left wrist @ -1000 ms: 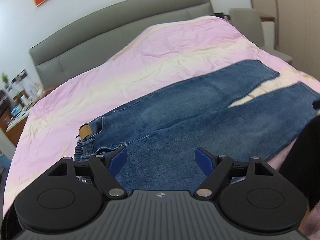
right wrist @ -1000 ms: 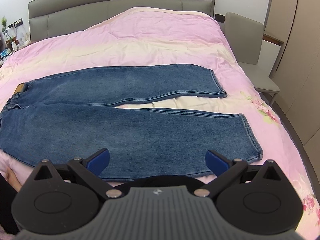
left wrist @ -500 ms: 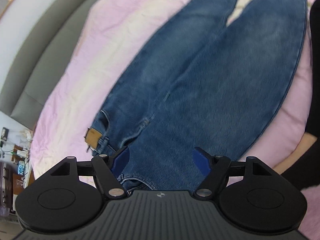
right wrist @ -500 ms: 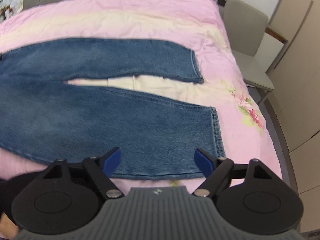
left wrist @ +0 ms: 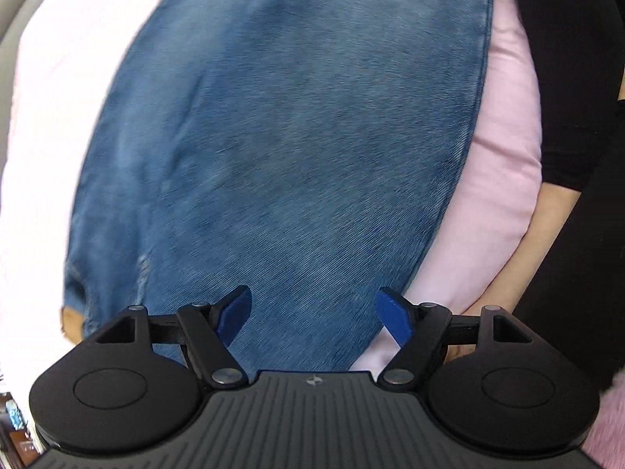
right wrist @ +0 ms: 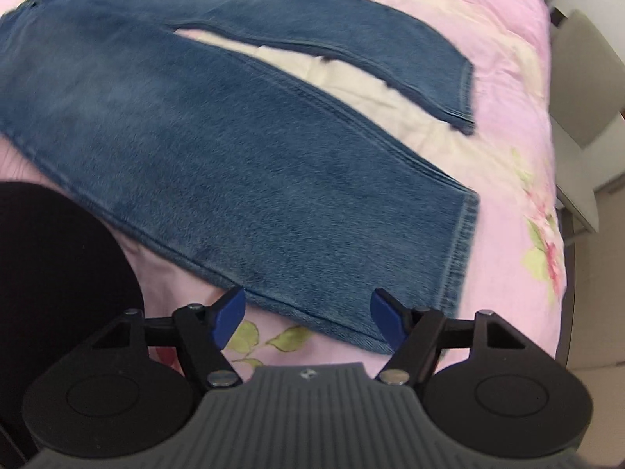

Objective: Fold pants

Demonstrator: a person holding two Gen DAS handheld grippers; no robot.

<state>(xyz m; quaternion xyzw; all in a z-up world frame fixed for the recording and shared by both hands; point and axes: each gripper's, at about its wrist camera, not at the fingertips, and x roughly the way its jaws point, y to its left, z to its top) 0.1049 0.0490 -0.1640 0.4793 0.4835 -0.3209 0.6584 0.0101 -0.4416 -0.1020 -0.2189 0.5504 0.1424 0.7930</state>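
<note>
Blue jeans (right wrist: 234,148) lie flat on a pink bedspread (right wrist: 519,179), legs spread in a narrow V, hems toward the right. My right gripper (right wrist: 306,314) is open and empty, low over the near leg's bottom edge close to its hem (right wrist: 465,250). In the left wrist view the jeans (left wrist: 281,136) fill the frame. My left gripper (left wrist: 312,314) is open and empty, close above the near side of the waist end, with the denim's near edge between its fingers. A tan waistband patch (left wrist: 72,320) shows at lower left.
The person's black-sleeved arm (left wrist: 566,117) is at the right of the left wrist view, and their dark clothing (right wrist: 58,258) at the left of the right wrist view. A grey chair (right wrist: 582,90) stands beside the bed's right edge.
Both grippers have dropped toward the jeans. The left has closed in on the waist end's near edge, the right on the near leg's hem corner. Both stay open.
</note>
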